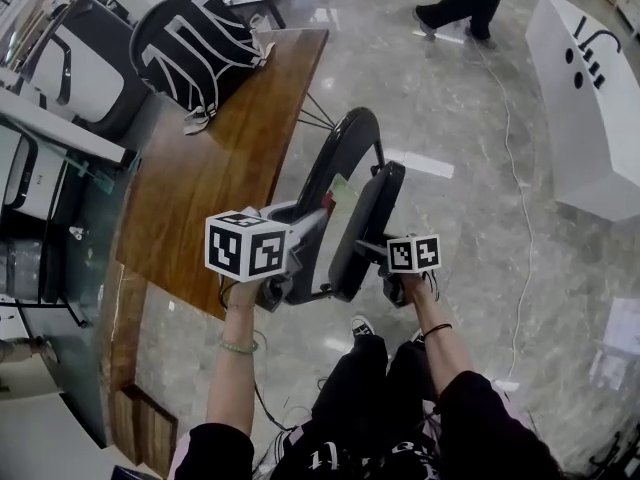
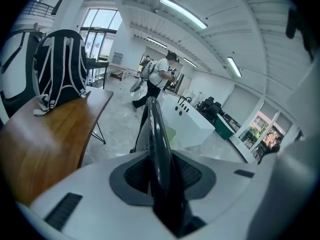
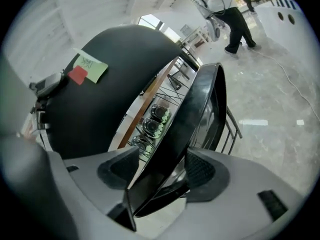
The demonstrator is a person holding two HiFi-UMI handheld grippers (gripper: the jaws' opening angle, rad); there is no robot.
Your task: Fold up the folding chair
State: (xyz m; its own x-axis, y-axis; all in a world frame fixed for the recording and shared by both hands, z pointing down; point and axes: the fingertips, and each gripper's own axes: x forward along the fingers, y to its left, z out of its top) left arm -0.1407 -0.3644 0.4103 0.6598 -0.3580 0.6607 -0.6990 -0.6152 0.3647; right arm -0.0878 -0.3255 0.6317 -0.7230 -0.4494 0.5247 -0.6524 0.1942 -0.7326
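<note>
L gripper (image 2: 161, 176): jaws narrow, clamped on thin black backrest edge (image 2: 156, 134) of folding chair (image 1: 345, 183). R gripper (image 3: 162, 171): jaws wide, gripping thick seat panel (image 3: 195, 114). Chair half-folded, just beside wooden table (image 1: 200, 188). On table: backpack (image 1: 195, 48), contents not visible.

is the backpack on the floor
No, the backpack sits on the table.

Left tool (image 2: 162, 174), right tool (image 3: 162, 171) both clamped, pointing forward and down.
</note>
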